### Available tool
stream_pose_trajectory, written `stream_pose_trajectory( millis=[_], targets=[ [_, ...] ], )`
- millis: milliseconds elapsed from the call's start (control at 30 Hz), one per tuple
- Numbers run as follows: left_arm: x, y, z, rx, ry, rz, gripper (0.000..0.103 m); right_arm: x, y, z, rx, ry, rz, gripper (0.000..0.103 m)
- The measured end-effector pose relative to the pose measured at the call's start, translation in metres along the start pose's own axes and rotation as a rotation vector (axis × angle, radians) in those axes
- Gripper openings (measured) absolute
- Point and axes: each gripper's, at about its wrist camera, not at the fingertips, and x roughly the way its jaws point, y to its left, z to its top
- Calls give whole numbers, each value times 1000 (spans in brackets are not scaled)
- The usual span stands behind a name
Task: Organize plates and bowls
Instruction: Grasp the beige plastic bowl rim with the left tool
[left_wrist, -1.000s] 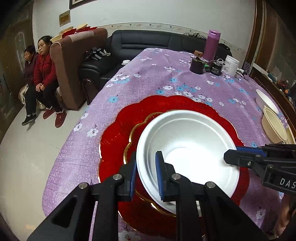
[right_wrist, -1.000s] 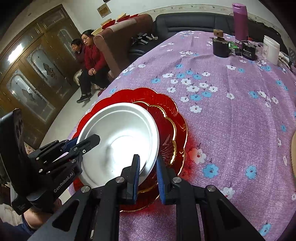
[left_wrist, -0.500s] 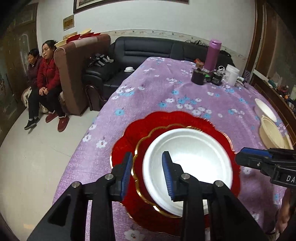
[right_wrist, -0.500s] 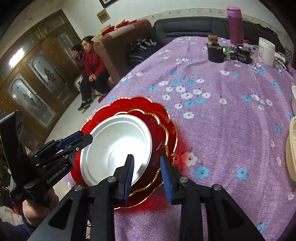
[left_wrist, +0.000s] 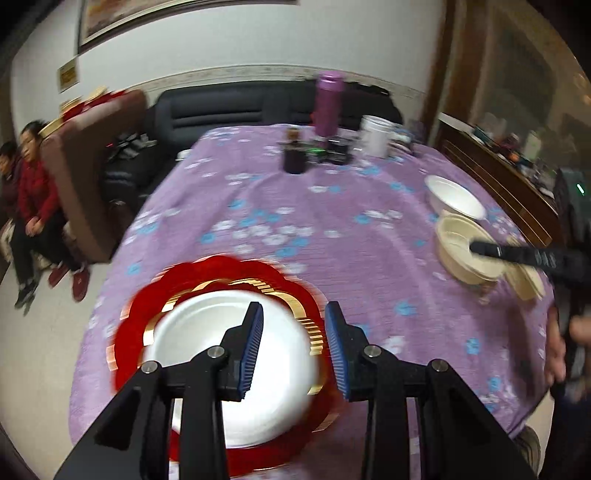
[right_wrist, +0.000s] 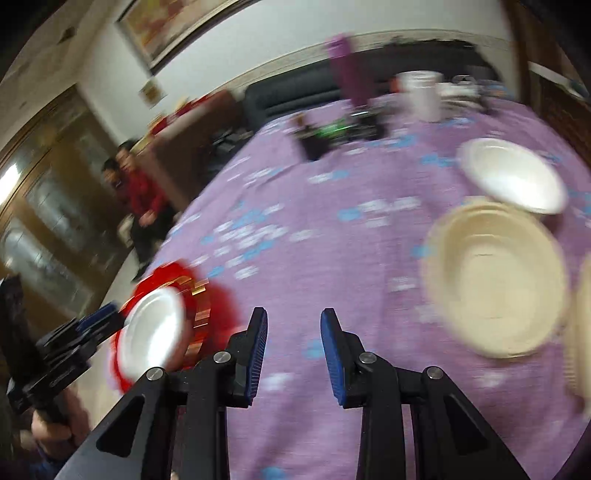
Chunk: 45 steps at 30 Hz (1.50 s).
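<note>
Your left hand-held gripper (left_wrist: 293, 345) hangs above the near edge of the surface (left_wrist: 332, 229), its blue pads spread with nothing between them. Just below it sits the white bowl (left_wrist: 199, 339), resting inside the red plates (left_wrist: 129, 332) with gold rims; the bowl touches neither pad. Your right hand-held gripper (right_wrist: 293, 350) is likewise spread and empty, hovering over bare purple flowered cloth between the red stack on its left and the other dishes on its right.

From the right wrist view, a cream bowl (right_wrist: 495, 277) lies near the right side of the surface, with a second white bowl (right_wrist: 511, 179) just behind it, their rims touching or nearly so; blur makes it hard to tell which. Another cream dish (right_wrist: 581, 332) peeks in at the right edge, just beside the cream bowl.

At the far end of the surface stand a purple bottle (left_wrist: 328, 103), a white cup (left_wrist: 376, 136) and a dark jar (left_wrist: 294, 158). Two seated people (left_wrist: 26, 177) are off to the left beside a brown armchair (left_wrist: 92, 162).
</note>
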Motion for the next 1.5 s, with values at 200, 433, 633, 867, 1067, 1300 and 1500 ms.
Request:
stream_pose_trajectory(
  millis=[200, 433, 633, 867, 1067, 1300, 1500],
  targets=[
    [18, -53, 5, 81, 34, -83, 35, -18, -89, 40, 100, 6, -204, 32],
    [36, -85, 4, 117, 93, -150, 35, 12, -162, 66, 206, 128, -295, 32],
    [42, -87, 1, 117, 111, -147, 35, 15, -150, 61, 207, 156, -245, 32],
    [44, -84, 2, 107, 116, -144, 35, 6, -81, 18, 173, 222, -62, 35],
    [51, -81, 7, 82, 132, -153, 35, -8, -34, -15, 44, 232, 49, 36],
    [76, -76, 22, 10, 172, -180, 35, -18, -71, -11, 152, 143, 0, 36],
    [108, -76, 41, -39, 203, -159, 35, -19, -77, -15, 191, 114, 16, 36]
  ],
)
